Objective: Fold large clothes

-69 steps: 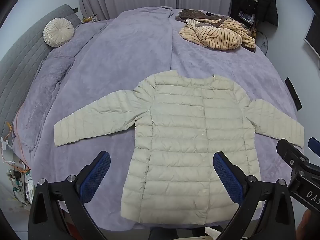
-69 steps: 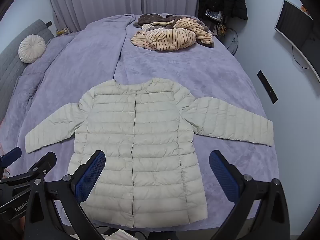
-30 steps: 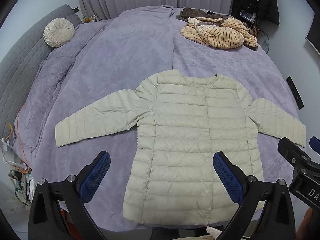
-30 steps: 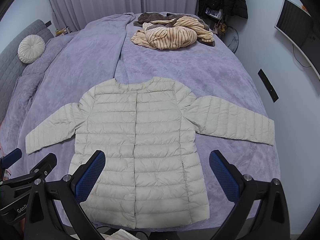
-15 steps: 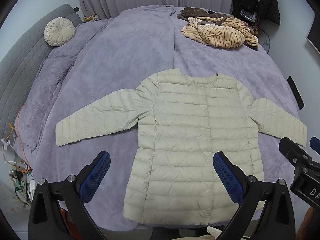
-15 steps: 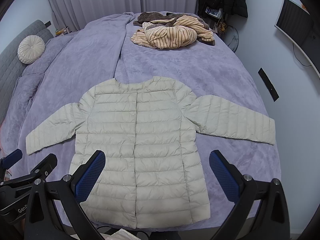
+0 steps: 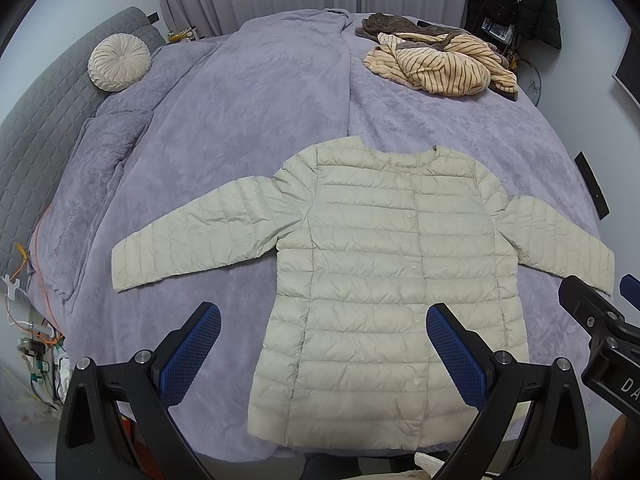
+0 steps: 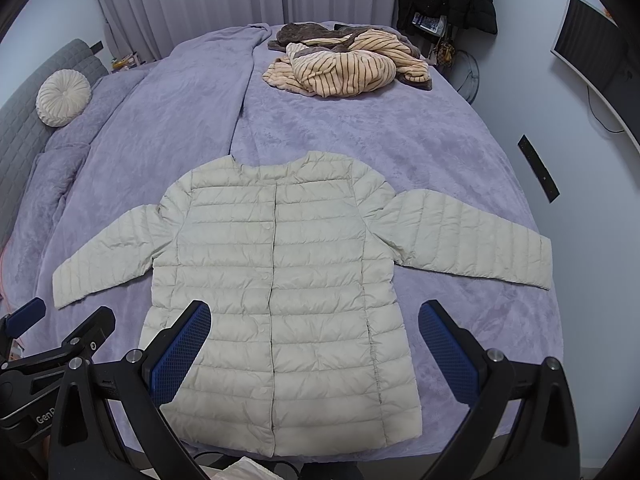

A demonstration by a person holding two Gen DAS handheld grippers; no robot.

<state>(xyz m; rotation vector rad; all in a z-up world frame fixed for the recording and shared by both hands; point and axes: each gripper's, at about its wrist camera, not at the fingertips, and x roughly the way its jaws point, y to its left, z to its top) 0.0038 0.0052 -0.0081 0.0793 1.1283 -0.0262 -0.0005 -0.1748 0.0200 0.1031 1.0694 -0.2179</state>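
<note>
Both claws, my left gripper (image 7: 320, 348) and right gripper (image 8: 314, 346), hang spread and empty above the bed's (image 8: 460, 152) near edge, where the quilted down jacket (image 8: 276, 296) lies buttoned and flat, sleeves splayed out for folding.

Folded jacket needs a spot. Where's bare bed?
Bare bedspread lies between the jacket collar and the striped pile, and left toward the round cushion. The bed's near edge is crowded by jacket.

Left gripper (image 7: 320, 350) spread wide, right gripper (image 8: 314, 346) likewise
</note>
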